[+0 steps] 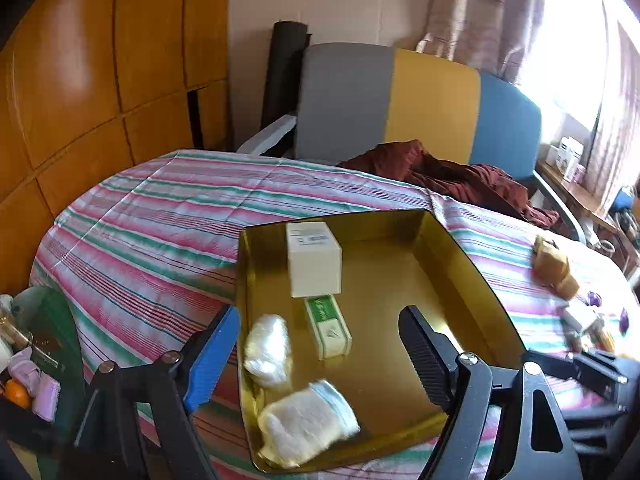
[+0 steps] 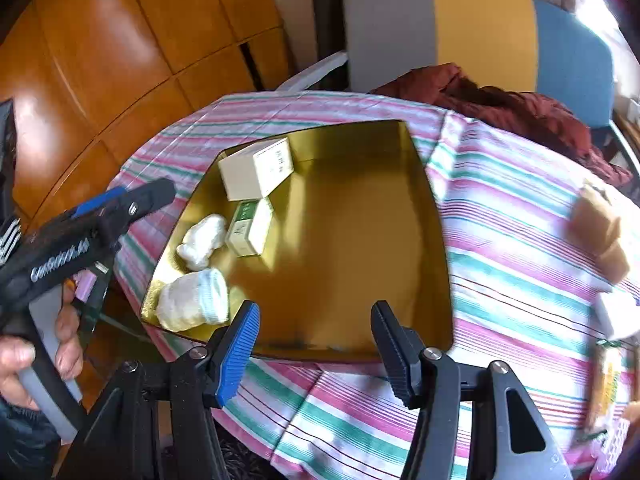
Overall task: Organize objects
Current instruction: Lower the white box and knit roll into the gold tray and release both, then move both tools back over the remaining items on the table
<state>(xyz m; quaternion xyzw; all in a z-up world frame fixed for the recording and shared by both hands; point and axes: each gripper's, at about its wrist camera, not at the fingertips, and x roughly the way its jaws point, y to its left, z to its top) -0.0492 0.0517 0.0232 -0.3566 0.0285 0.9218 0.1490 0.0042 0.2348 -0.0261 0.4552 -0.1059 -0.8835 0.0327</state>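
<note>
A gold tray (image 1: 460, 264) (image 2: 360, 240) lies on the striped tablecloth. In it are a cream box (image 1: 314, 260) (image 2: 256, 168), a green-and-white box (image 1: 328, 326) (image 2: 250, 226), a clear plastic packet (image 1: 268, 350) (image 2: 202, 240) and a rolled white sock (image 1: 308, 420) (image 2: 196, 300). My left gripper (image 1: 320, 348) is open and empty above the tray's near left part; it also shows in the right wrist view (image 2: 140, 200). My right gripper (image 2: 316, 344) is open and empty over the tray's near edge.
A tan block (image 1: 556, 266) (image 2: 598, 232), a white box (image 2: 616, 314) and small packets (image 2: 608, 384) lie on the cloth at right. A dark red garment (image 1: 448, 172) lies on the grey, yellow and blue chair (image 1: 432, 100) behind. Clutter (image 1: 28, 380) sits at left.
</note>
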